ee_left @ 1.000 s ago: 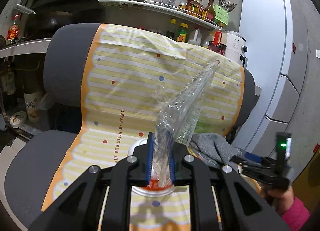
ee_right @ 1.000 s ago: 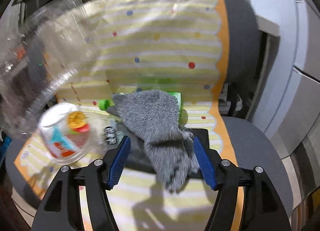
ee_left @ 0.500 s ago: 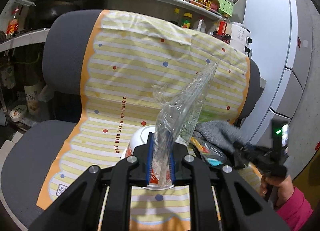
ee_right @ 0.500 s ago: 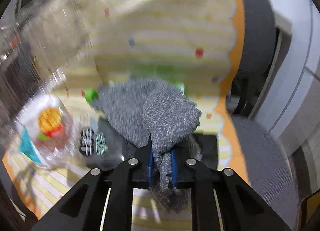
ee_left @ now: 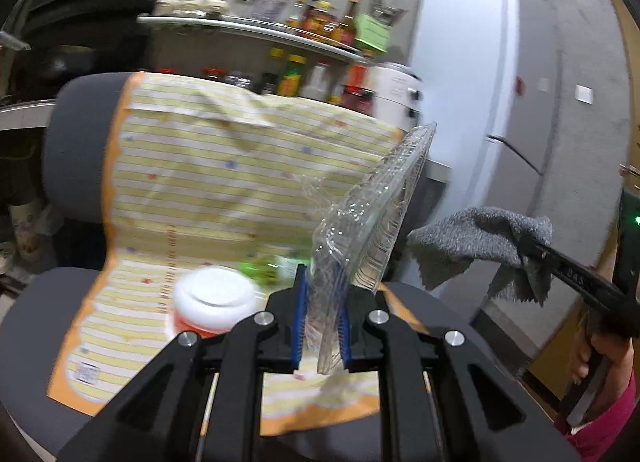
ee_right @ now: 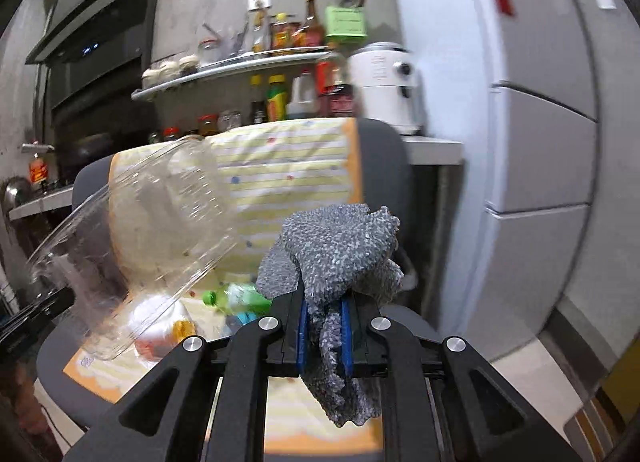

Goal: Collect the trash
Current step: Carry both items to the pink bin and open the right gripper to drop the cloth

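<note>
My left gripper (ee_left: 321, 316) is shut on a clear plastic container (ee_left: 370, 221), held above the chair seat; the container also shows in the right wrist view (ee_right: 152, 238). My right gripper (ee_right: 324, 336) is shut on a grey knitted cloth (ee_right: 340, 250), lifted off the seat; the cloth also shows at the right of the left wrist view (ee_left: 480, 238). On the seat lie a white-lidded cup with an orange base (ee_left: 214, 304) and a green bottle (ee_right: 236, 296).
A grey office chair (ee_left: 76, 149) carries a yellow striped cover (ee_left: 224, 181). Behind it stand a shelf of bottles and jars (ee_left: 312, 25), a white appliance (ee_right: 386, 85) and a white fridge (ee_right: 536, 101). A dark range hood (ee_right: 92, 33) is at the left.
My right gripper closed on the grey cloth and lifted it up and back from the seat. My left gripper pulled back with the clear container still in it.
</note>
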The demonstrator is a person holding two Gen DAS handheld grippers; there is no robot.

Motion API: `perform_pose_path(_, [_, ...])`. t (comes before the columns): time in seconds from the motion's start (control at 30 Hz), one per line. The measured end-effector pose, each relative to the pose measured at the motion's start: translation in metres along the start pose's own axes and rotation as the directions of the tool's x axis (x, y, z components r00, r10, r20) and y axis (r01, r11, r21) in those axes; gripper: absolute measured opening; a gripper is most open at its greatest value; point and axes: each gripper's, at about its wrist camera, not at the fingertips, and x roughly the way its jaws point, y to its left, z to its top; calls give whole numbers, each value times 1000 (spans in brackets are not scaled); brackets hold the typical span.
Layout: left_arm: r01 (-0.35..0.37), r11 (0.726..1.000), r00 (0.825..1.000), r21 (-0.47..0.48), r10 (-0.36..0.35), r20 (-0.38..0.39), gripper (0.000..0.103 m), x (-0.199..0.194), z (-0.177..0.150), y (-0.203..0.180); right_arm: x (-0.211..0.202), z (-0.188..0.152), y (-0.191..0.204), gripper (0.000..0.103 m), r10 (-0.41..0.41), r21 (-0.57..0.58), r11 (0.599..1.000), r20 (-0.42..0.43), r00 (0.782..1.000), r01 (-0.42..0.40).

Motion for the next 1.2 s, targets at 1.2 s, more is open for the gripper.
perform_pose_path(1.2, [452, 878, 848, 158, -368, -382, 12, 73, -137, -195, -96, -201, -175, 50, -456, 210, 798, -402, 794, 565])
